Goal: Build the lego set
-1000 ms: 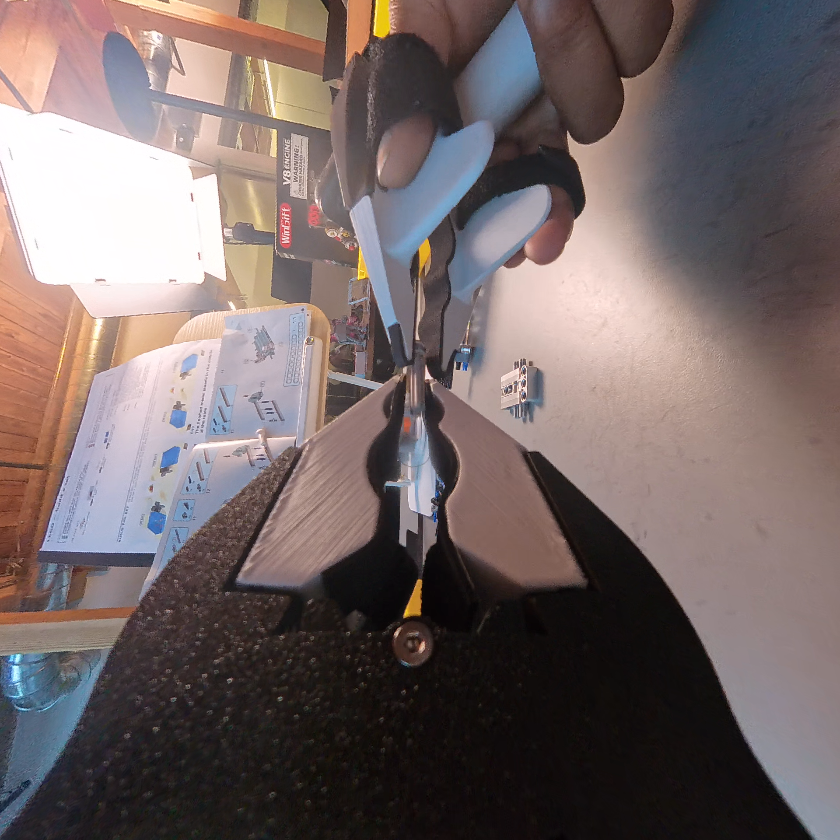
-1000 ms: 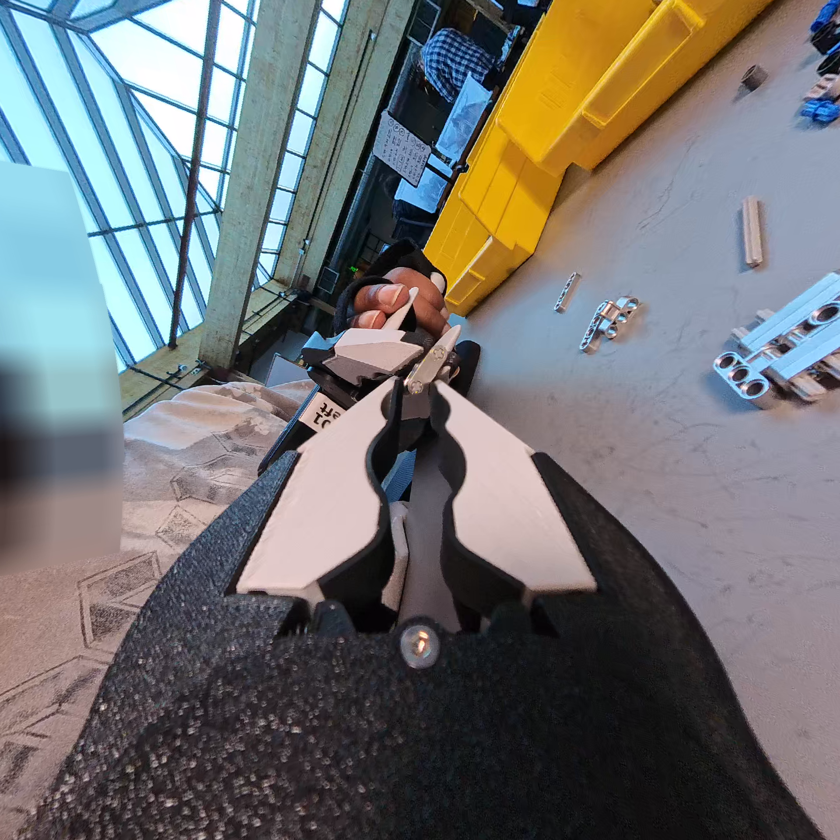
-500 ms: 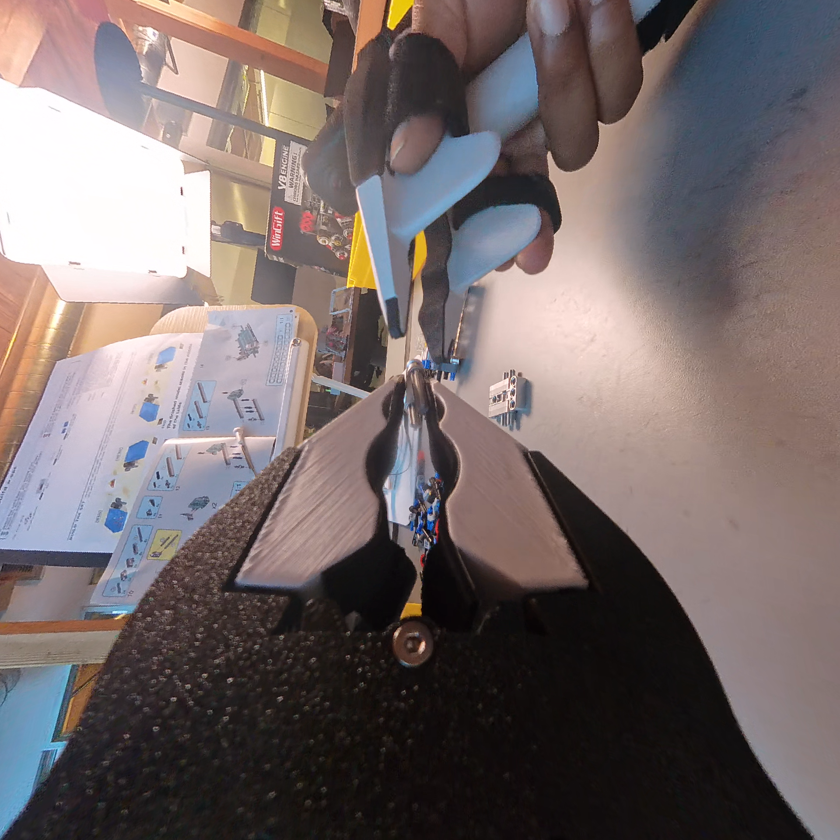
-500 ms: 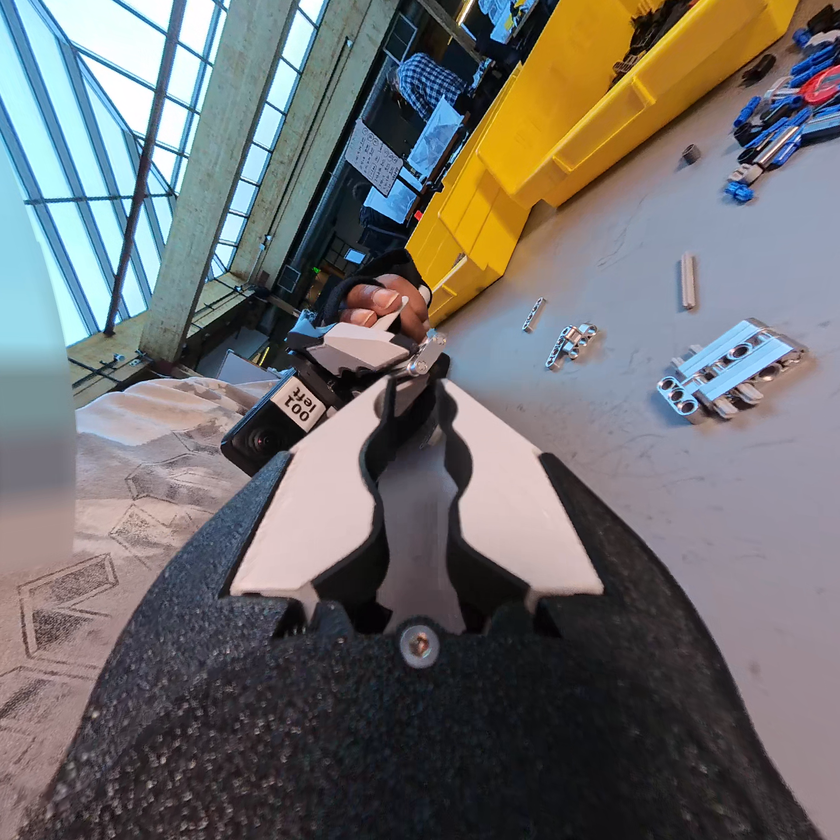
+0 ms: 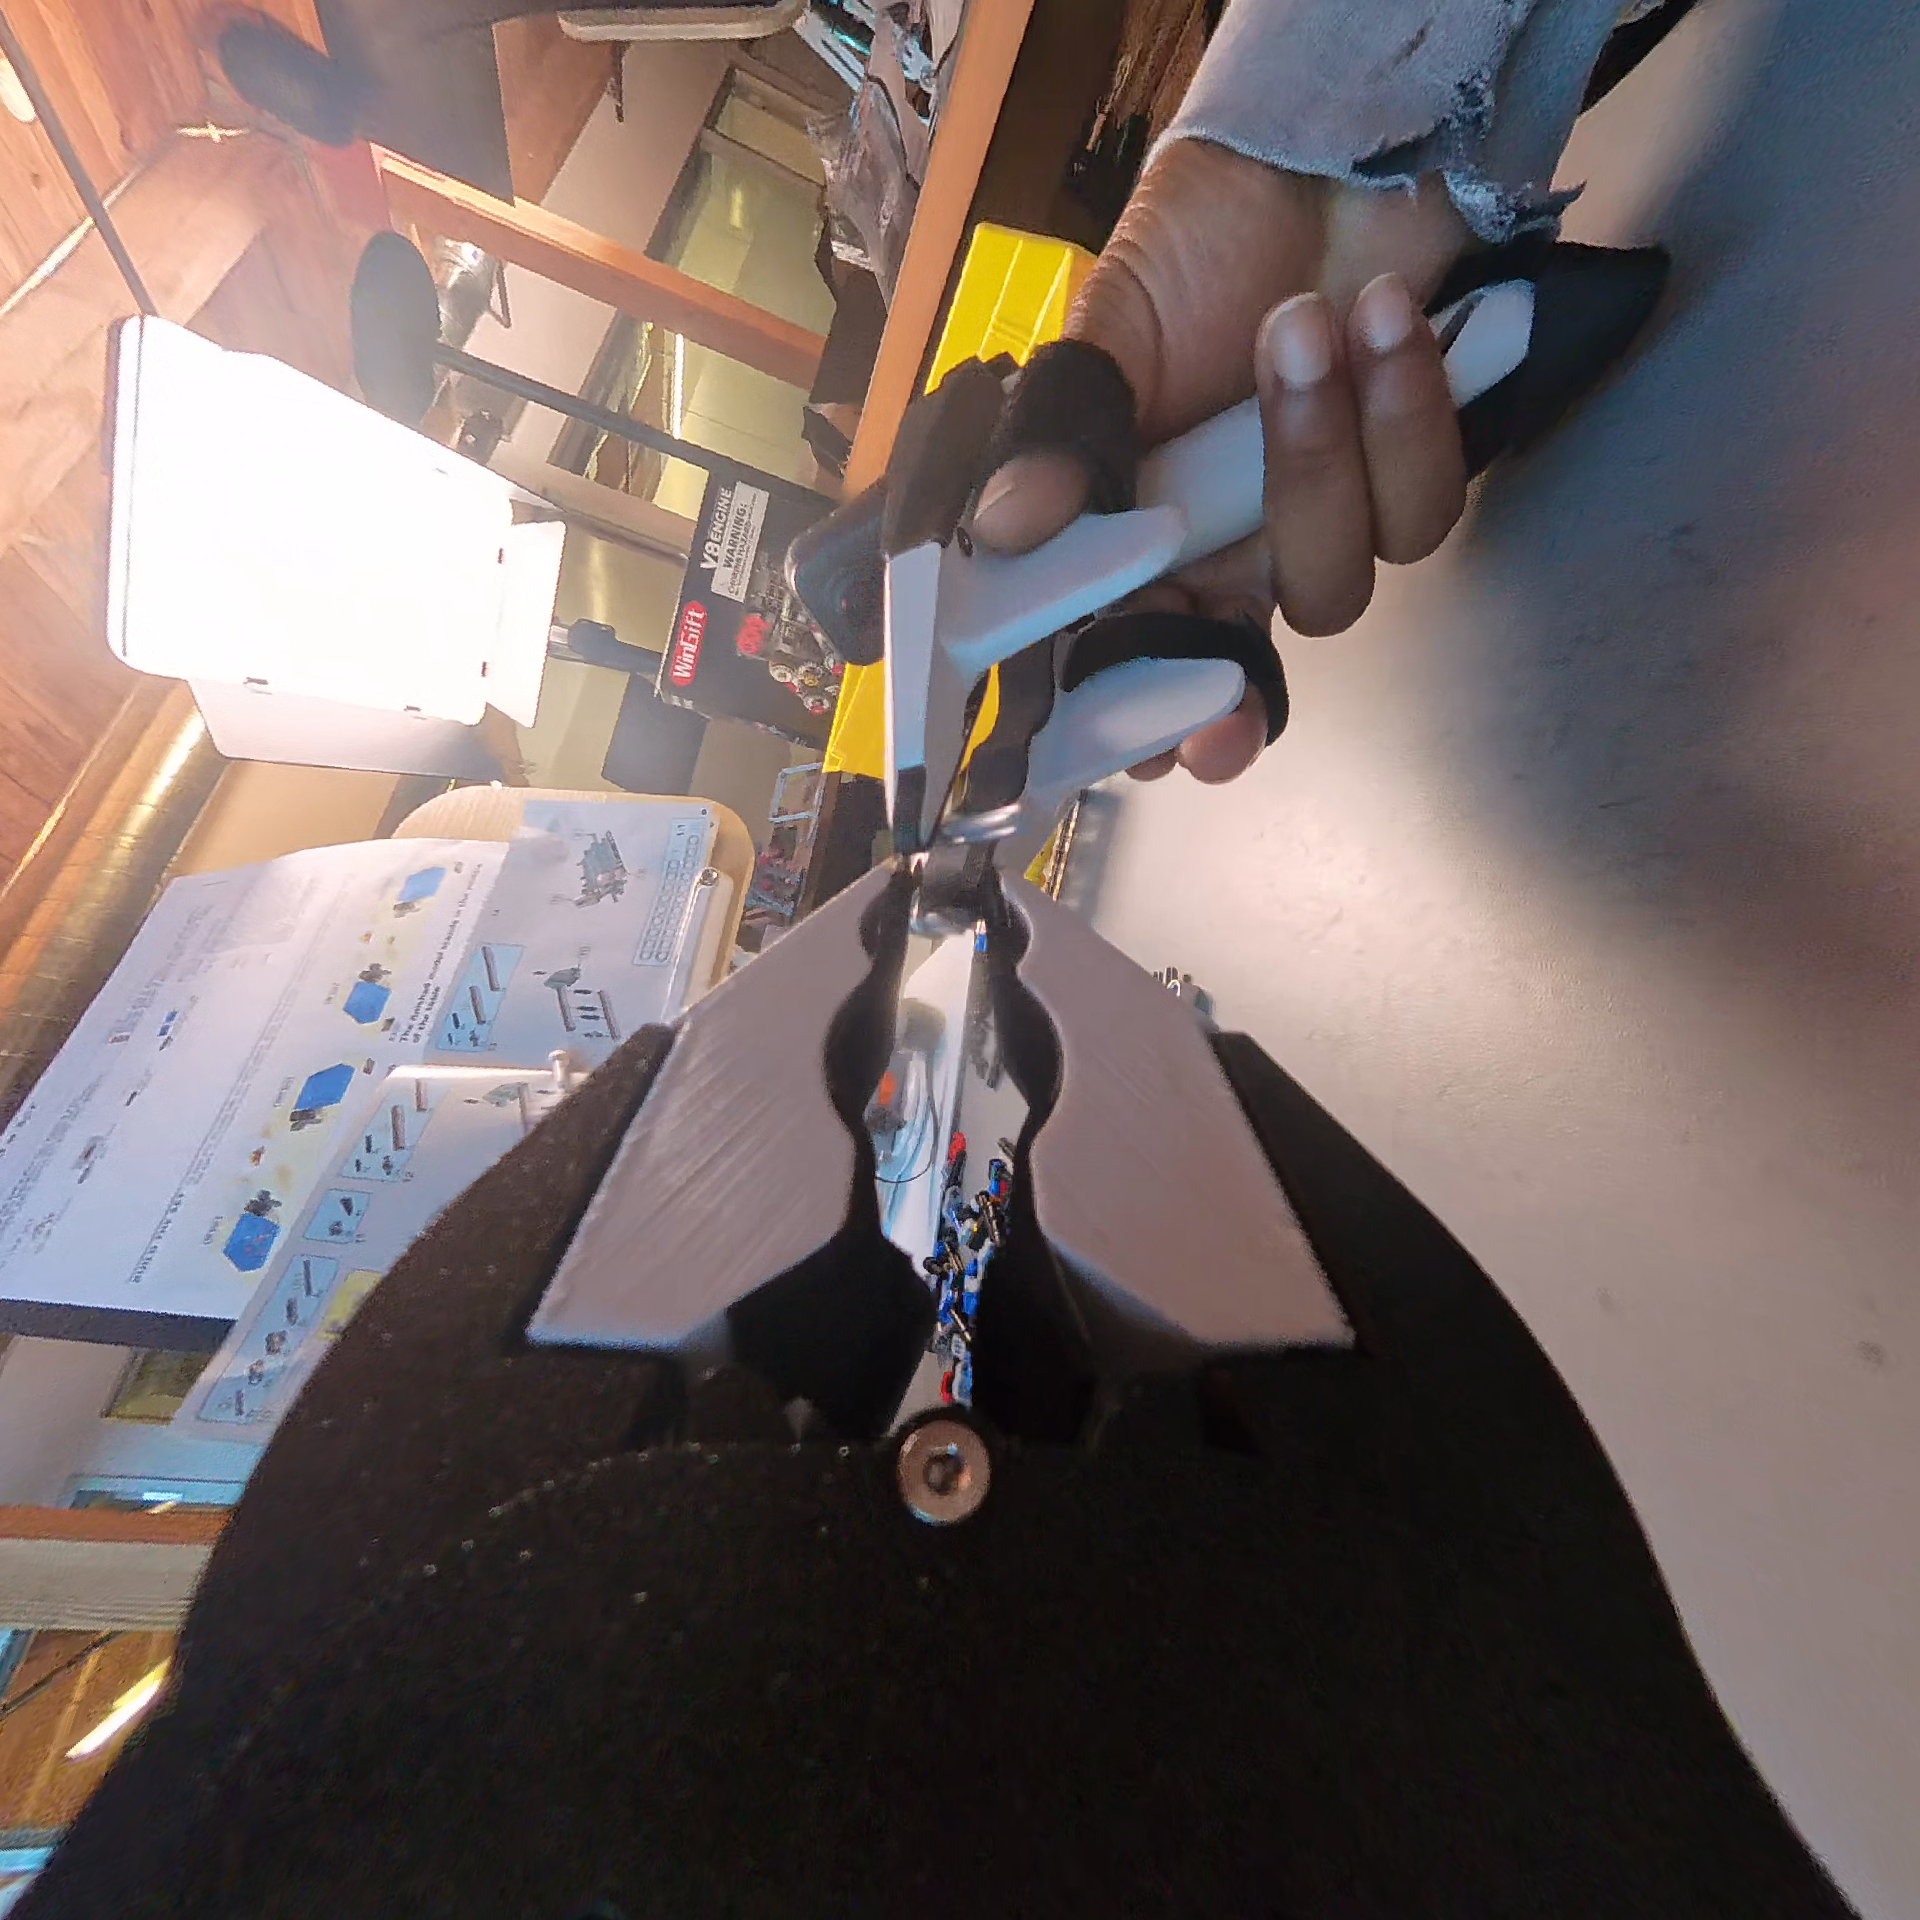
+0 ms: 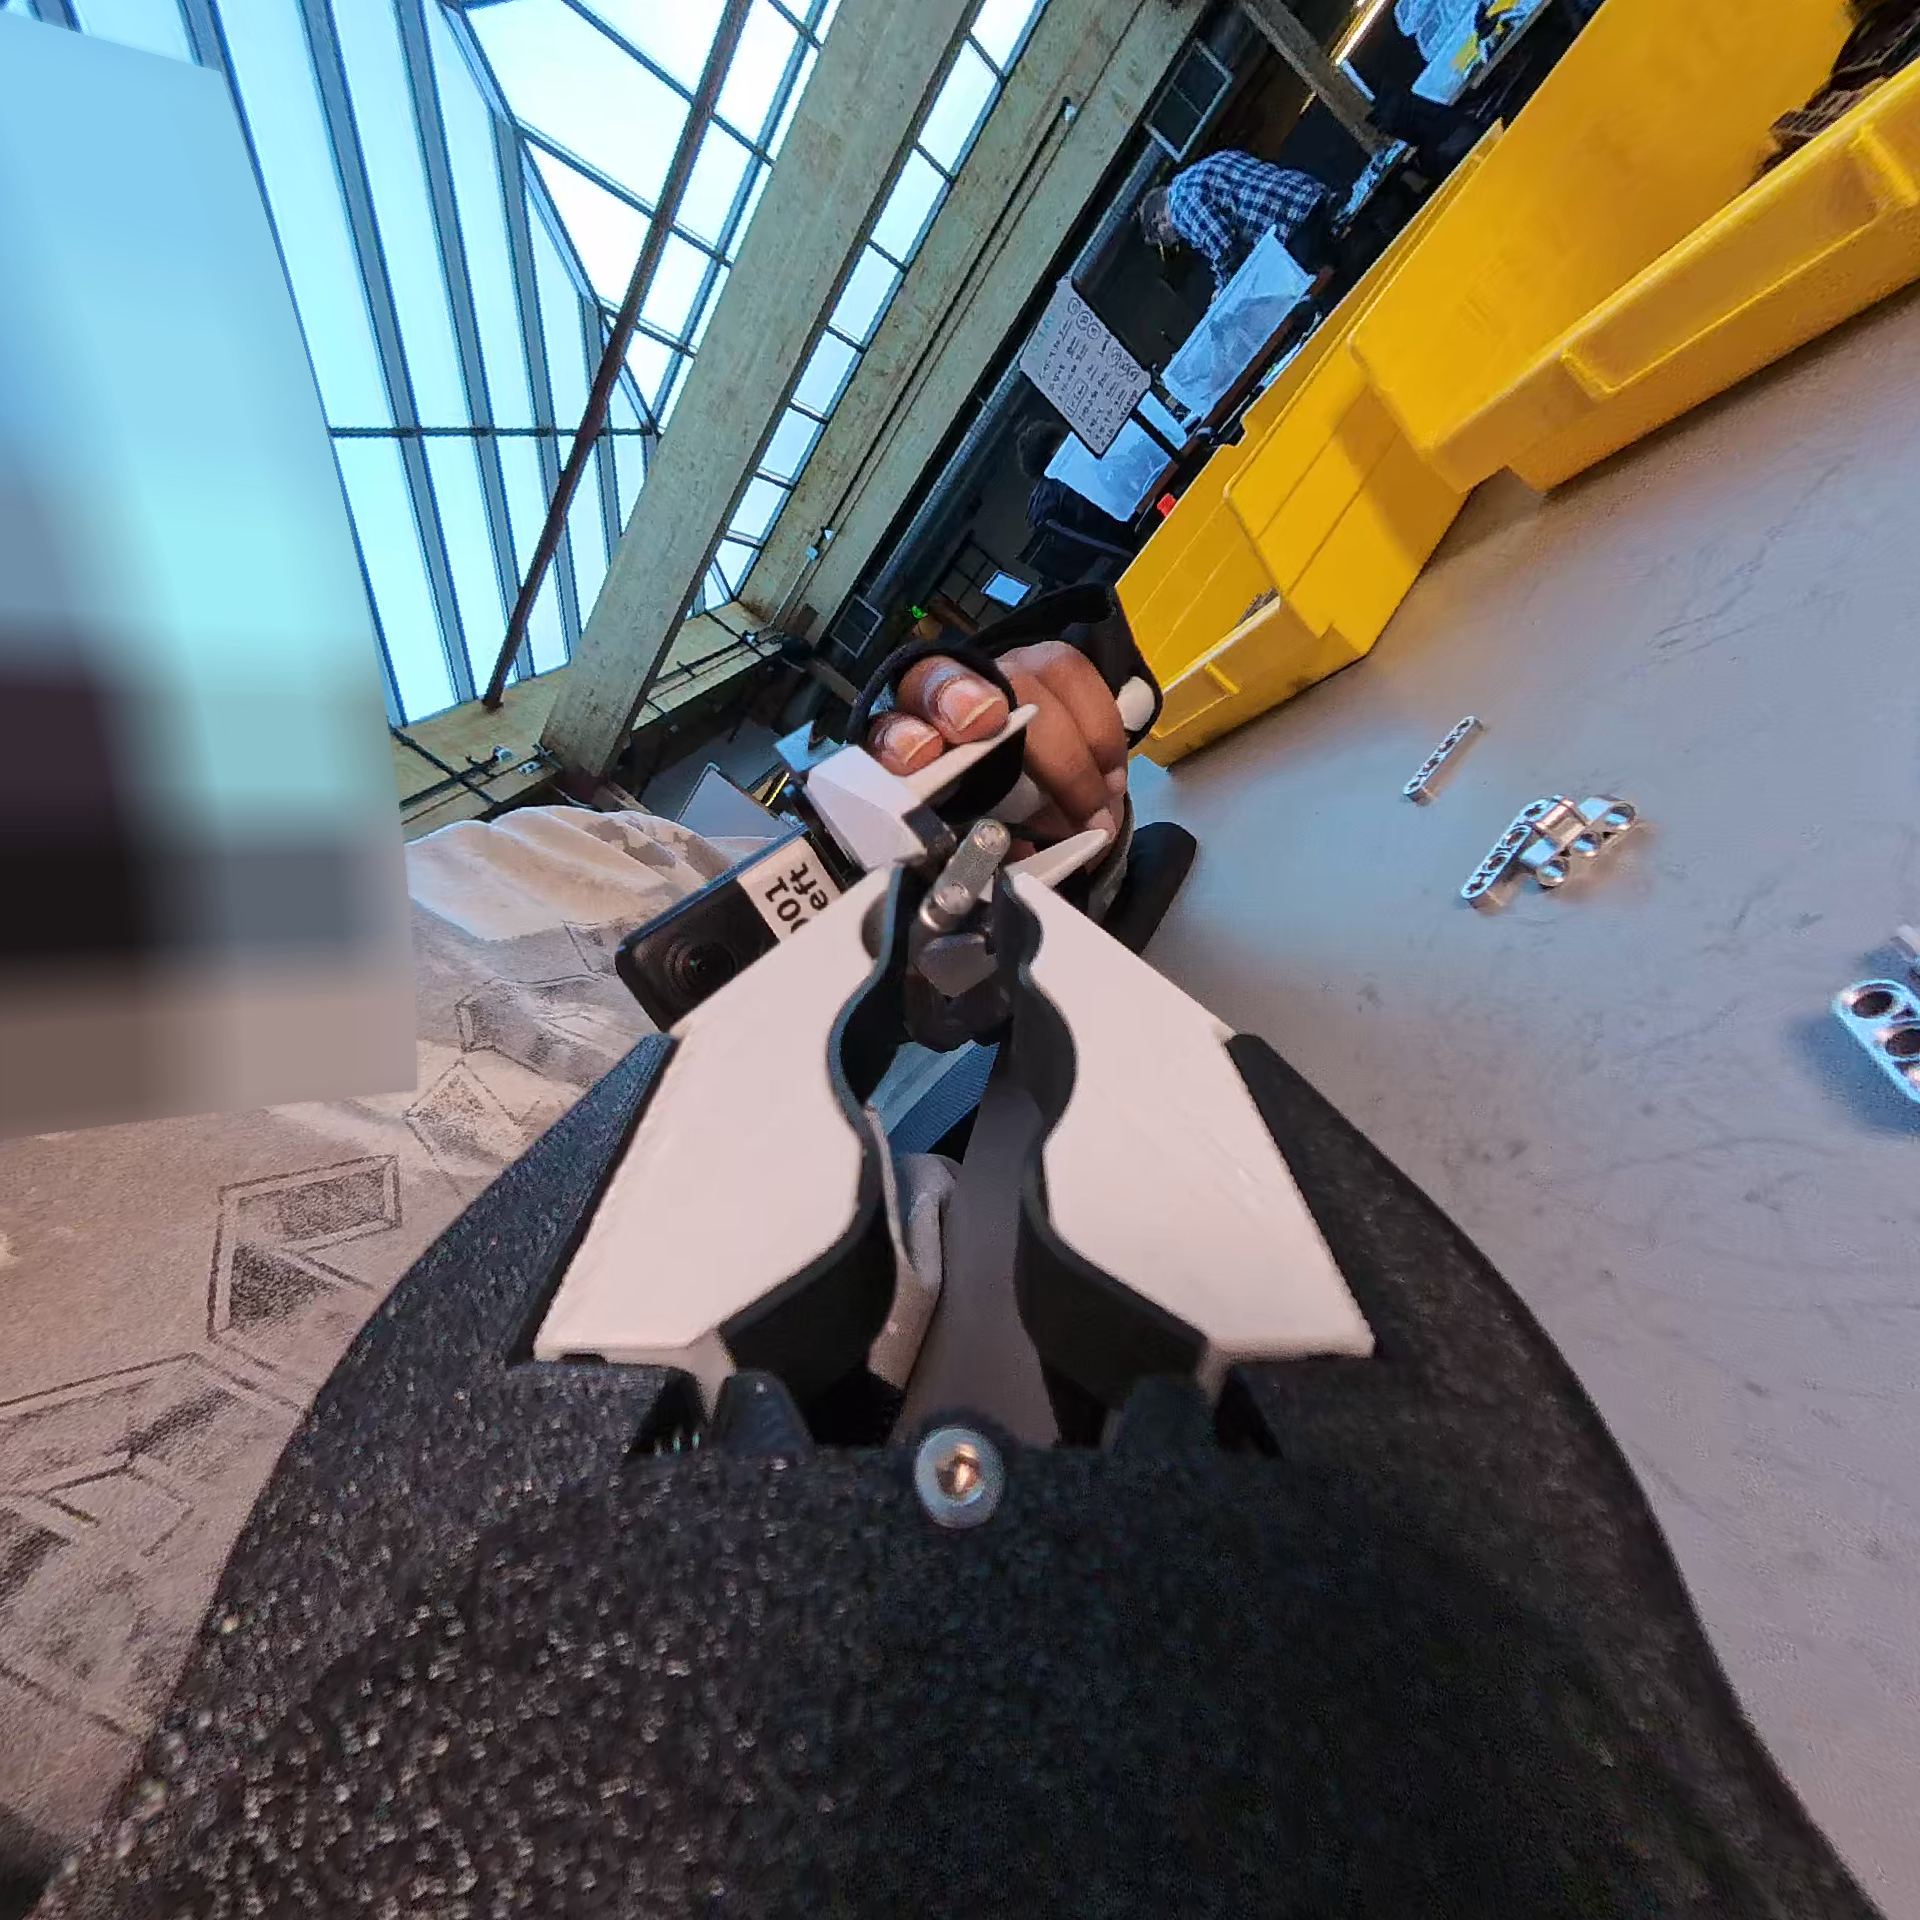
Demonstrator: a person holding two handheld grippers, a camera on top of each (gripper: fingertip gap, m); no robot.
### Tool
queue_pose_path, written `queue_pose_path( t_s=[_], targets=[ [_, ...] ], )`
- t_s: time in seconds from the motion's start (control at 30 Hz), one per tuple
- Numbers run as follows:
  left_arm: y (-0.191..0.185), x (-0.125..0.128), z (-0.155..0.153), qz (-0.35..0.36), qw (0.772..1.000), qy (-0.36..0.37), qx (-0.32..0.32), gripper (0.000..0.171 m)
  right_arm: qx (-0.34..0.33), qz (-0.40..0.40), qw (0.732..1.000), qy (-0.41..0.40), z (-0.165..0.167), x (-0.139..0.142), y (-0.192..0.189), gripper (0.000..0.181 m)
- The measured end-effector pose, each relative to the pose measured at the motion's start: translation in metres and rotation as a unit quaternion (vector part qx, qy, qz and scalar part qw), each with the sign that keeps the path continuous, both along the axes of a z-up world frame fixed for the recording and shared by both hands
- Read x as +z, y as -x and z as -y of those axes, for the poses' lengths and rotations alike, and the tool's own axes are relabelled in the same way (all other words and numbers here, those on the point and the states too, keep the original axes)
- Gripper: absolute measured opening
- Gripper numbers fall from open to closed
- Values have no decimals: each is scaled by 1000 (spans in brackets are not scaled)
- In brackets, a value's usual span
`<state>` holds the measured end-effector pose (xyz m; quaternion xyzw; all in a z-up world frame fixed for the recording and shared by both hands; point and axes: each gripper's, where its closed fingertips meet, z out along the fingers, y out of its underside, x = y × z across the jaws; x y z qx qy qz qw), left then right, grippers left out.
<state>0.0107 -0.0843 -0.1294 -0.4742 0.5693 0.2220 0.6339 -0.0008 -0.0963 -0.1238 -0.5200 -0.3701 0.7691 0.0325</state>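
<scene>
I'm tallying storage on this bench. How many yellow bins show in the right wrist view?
2, possibly more. A large yellow bin sits at the upper right on the grey table. A smaller stepped yellow bin sits left of it, toward the person's hand. Others may lie outside the frame.

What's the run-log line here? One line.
left gripper: around pin, grip unclear | right gripper: shut on pinned connector | grey beams on table

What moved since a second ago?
The right tool backed off a little, then returned tip to tip with the left tool, whose fingers spread slightly. The small dark grey block with a silver pin stayed between the right tool's fingers. The silver holed pieces stayed put on the grey table.
</scene>
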Motion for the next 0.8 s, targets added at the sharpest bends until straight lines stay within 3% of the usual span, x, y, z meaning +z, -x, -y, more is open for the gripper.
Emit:
queue_pose_path(
  t_s=[0.2, 0.3, 0.37, 0.5, 0.57, 0.63, 0.73, 0.8],
  targets=[
    [10, 2, -5, 41, 999, 31, 4, 18, -25, -2, 1000, -18, -12, 1, -5, 6],
    [15, 0, -11, 139, 983, 120, -3, 19, -61, -14, 996, -61, -24, 8, -9, 5],
    [19, -2, -15, 238, 945, 224, -17, 19, -88, -8, 983, -161, -28, 6, -12, 6],
    [11, -1, -3, 400, 795, 444, -104, 18, -96, 26, 910, -403, -23, -14, -16, 6],
    [3, -8, 3, 413, 744, 509, -130, 18, -87, 29, 869, -486, -15, -23, -15, 6],
    [-4, -22, 9, 388, 737, 538, -132, 17, -71, 35, 836, -542, -7, -33, -14, 6],
    [-11, -39, 13, 334, 768, 534, -112, 8, -38, 64, 800, -596, -2, -55, -16, 6],
    [-13, -50, 15, 298, 785, 534, -98, 6, -25, 74, 794, -602, 0, -62, -18, 6]
  ],
)
